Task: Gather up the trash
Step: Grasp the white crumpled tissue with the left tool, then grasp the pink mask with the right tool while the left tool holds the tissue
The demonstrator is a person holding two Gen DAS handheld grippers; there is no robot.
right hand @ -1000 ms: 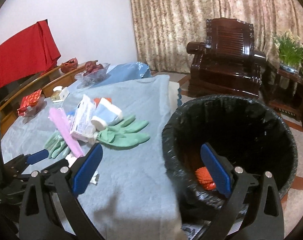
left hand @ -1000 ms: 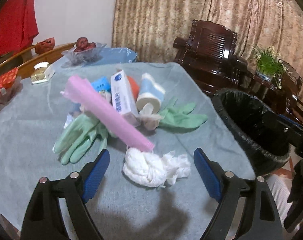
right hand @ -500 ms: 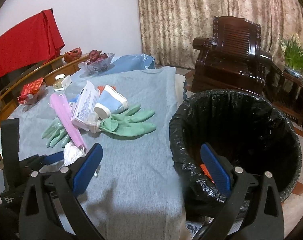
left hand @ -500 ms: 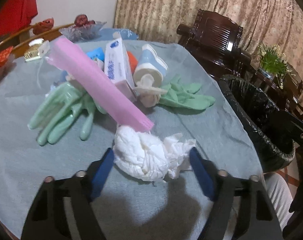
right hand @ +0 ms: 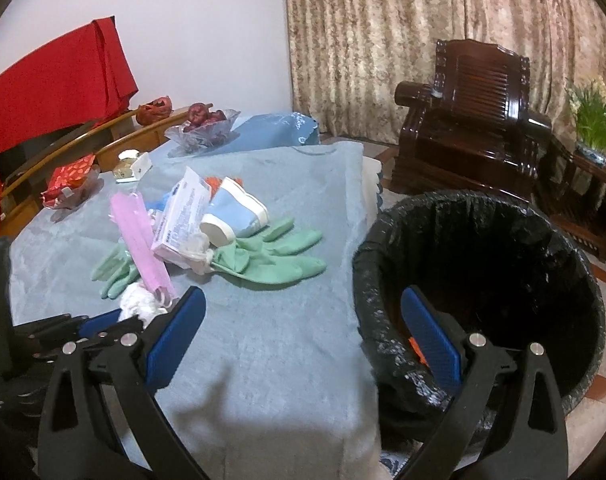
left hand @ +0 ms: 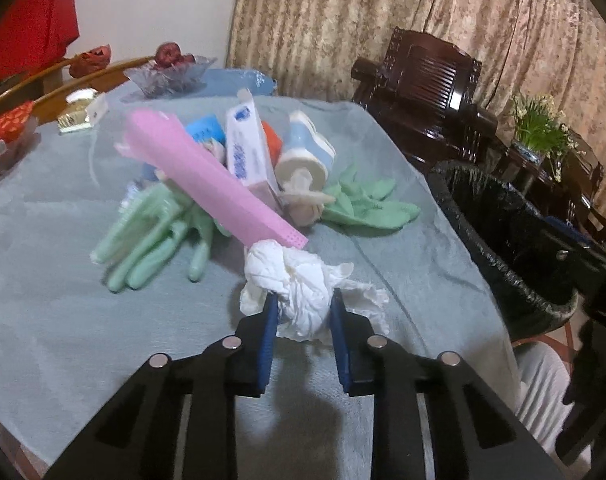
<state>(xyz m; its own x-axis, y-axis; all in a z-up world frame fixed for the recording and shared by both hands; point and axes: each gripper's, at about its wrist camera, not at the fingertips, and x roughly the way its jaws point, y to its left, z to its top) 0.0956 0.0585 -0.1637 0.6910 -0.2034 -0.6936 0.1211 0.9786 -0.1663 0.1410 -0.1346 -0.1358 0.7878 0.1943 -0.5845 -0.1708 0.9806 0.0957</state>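
Note:
A crumpled white tissue wad lies on the grey cloth of the table, in front of a trash pile. My left gripper is closing on it, and both blue pads press into its sides. The pile holds a pink folded sheet, a white box, a blue and white bottle and two green rubber gloves. My right gripper stands open with nothing in it, over the table edge beside the black-lined bin. The right wrist view also shows the tissue.
An orange scrap lies at the bottom of the bin. A glass bowl of fruit and a red packet sit at the table's far side. A dark wooden armchair and a potted plant stand behind the bin.
My left gripper has come forward around the tissue wad and its jaws have drawn in from wide apart onto it. The right gripper has stayed open over the table edge.

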